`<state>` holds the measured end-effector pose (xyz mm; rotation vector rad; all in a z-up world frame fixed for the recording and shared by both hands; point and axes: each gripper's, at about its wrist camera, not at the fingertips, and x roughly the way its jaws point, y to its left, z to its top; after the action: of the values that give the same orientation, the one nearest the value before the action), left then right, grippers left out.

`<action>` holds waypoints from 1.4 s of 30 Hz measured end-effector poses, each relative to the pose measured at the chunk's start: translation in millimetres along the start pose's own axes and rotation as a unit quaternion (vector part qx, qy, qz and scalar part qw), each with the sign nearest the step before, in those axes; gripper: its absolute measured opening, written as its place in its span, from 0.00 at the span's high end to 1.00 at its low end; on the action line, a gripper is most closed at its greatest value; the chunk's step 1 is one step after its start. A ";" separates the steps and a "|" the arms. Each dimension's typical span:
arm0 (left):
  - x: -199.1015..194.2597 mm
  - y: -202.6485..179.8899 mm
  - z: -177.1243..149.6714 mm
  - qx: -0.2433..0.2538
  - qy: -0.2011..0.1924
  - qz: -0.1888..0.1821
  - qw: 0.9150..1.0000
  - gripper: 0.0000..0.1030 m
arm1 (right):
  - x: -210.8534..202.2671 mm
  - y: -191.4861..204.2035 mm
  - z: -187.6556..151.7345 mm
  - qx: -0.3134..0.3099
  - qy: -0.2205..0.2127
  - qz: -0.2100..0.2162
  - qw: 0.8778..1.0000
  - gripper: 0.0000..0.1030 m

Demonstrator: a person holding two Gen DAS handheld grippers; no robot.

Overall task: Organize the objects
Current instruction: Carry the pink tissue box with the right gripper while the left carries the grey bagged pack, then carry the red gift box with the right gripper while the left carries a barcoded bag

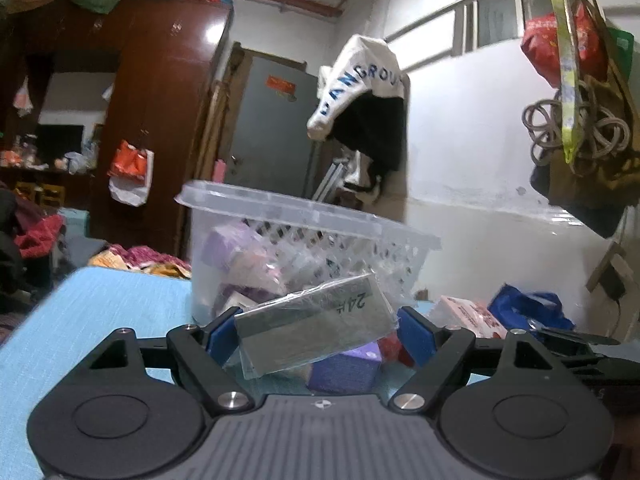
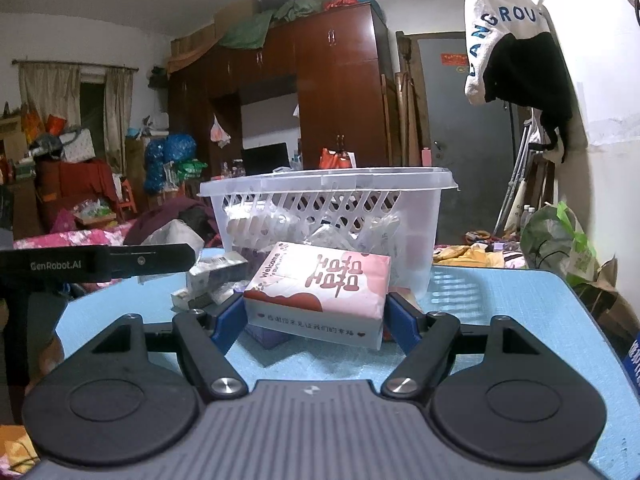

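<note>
Left claw [image 1: 316, 330] grips a grey foil-wrapped packet [image 1: 316, 326], raised at 6 o'clock of the clear basket [image 1: 304, 216]; we judge it light, slippery and crinkly, best held across its short sides. Right claw [image 2: 316, 314] clamps a pink tissue pack [image 2: 320, 288], soft and compressible. The blue-covered bench [image 2: 500, 292] stands in a cluttered room with a dark wardrobe [image 2: 332, 92] at 12 o'clock.

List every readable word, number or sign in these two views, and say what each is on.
"24片": grey pack, upside down.
"Welcome": pink tissue pack; a large red double-happiness sign beside it; its front line of Chinese is too small to read surely.
"ANGROU": hanging white garment.
"GenRobot.AI": left hand-held gripper.
Red door notice: unreadable.
</note>
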<state>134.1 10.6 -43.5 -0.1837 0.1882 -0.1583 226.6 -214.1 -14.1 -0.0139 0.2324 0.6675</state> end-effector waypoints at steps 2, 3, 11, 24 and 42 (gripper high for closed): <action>-1.0 -2.4 10.8 0.008 -0.006 -0.005 1.000 0.17 | -1.7 -3.8 9.7 0.003 -0.009 0.009 1.000 0.25; -2.4 -3.9 24.0 0.011 -0.016 -0.017 1.000 0.17 | -3.9 -5.4 20.1 0.004 -0.020 0.014 1.000 0.25; 55.4 -14.3 141.7 0.053 -0.015 -0.003 0.998 0.17 | 35.5 -9.6 131.0 -0.108 -0.074 -0.001 0.991 0.25; 85.8 -7.6 128.2 0.082 0.046 0.060 0.994 0.00 | 50.9 -11.4 127.0 -0.119 -0.061 -0.023 0.991 0.00; 77.2 47.4 42.6 0.016 0.124 0.080 0.989 0.13 | 92.8 -49.0 22.8 0.000 0.210 0.004 0.978 0.26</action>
<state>224.0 50.3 -24.9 -0.1149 0.4461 -0.0233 332.1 -193.9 -15.1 -0.1540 0.6391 0.6671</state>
